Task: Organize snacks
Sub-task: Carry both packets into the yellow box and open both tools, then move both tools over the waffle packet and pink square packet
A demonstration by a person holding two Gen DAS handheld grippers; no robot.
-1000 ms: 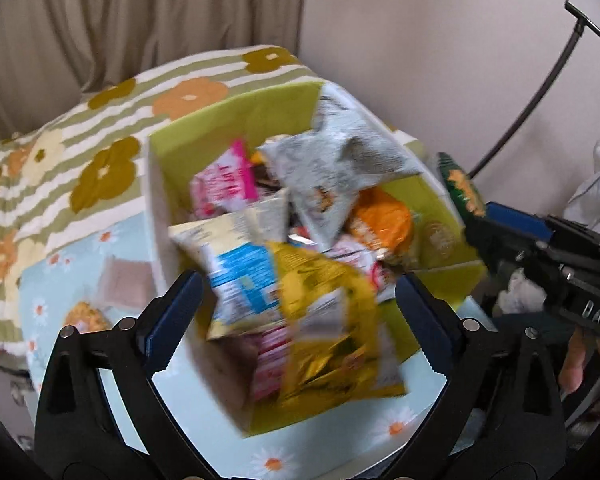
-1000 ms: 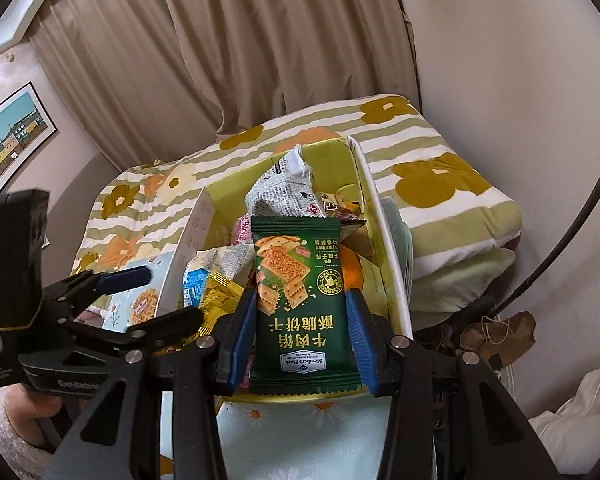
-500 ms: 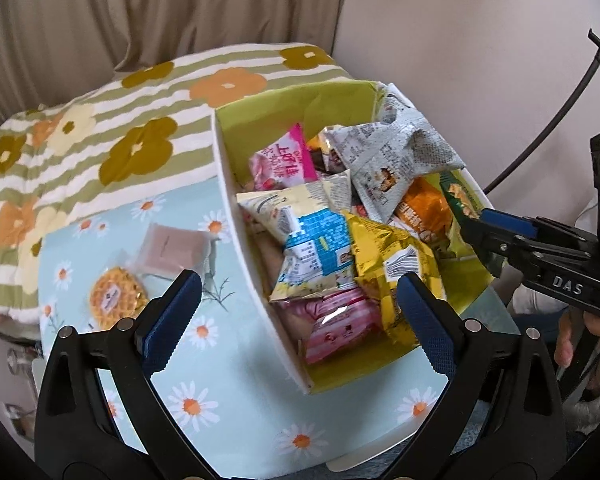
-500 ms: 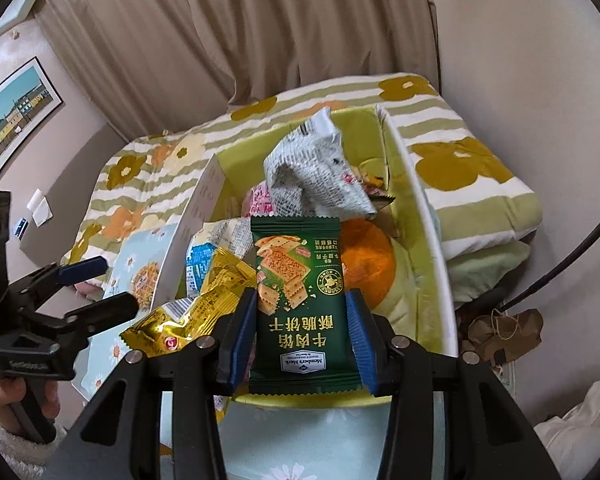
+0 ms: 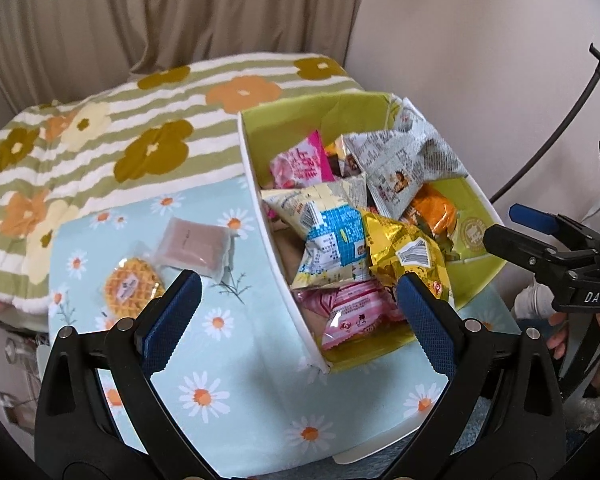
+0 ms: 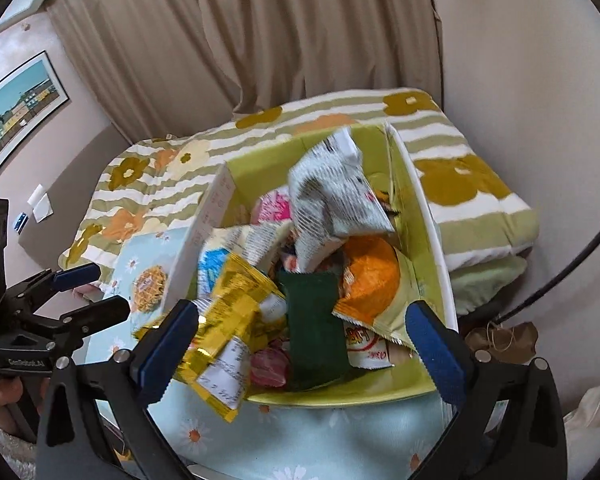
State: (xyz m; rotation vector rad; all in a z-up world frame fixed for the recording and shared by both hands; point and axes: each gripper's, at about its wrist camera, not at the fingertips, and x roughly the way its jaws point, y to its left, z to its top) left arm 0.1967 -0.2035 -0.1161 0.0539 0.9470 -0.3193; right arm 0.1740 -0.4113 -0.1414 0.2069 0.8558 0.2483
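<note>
A green-lined snack box [image 5: 474, 216] [image 6: 424, 208] stands on a daisy-print cloth, full of packets. A dark green cracker packet [image 6: 316, 328] lies in the box among a yellow packet [image 6: 236, 320], an orange one [image 6: 370, 276] and a newsprint one [image 6: 332, 192]. My right gripper [image 6: 300, 344] is open and empty above the box's near end. My left gripper [image 5: 296, 312] is open and empty over the box's left wall. A round waffle [image 5: 130, 286] and a brown bar in clear wrap [image 5: 194, 246] lie on the cloth left of the box.
A striped flower blanket [image 5: 100, 152] lies behind the cloth [image 5: 228, 364]. Curtains and a wall stand at the back. A black curved stand [image 5: 548, 132] rises at the right. The right gripper shows at the left view's right edge [image 5: 540, 236].
My right gripper opened and let go of the green cracker packet, which dropped into the box. My left gripper drew back and left, away from the box.
</note>
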